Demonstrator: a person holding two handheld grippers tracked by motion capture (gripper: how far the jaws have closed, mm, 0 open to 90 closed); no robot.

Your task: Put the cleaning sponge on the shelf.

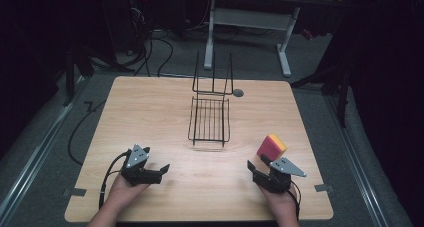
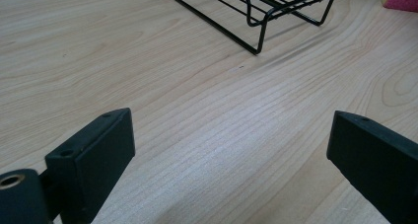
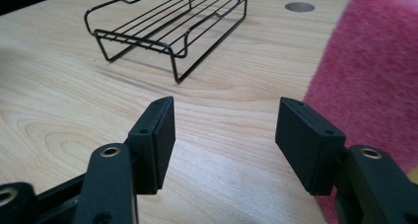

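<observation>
A: So, quick look: sponge (image 1: 271,146) sitting on the worktop (image 1: 150,117), right side, just ahead of the right gripper (image 1: 256,163) and a touch to its outside. Looming big and pink along the right edge of the right gripper view too. Wire rack (image 1: 209,119) out in the middle, well apart from it.

B: Fingers?

A: Right gripper spread fairly wide, nothing between them. Left gripper (image 1: 162,168) spread wide as well, over bare wood, holding nothing.

B: Handling guess?

A: Probably light and squishy: yellow foam with a fuzzy pink scrub face. No slipping likely, given that rough texture. Bound to squash under a hard pinch though, so gentle closing, just enough to grip.

B: Where to grab?

A: Across the two broad faces, mid-body, not a corner. Needs a small swing to the right first, since currently pointing past it rather than around it.
</observation>
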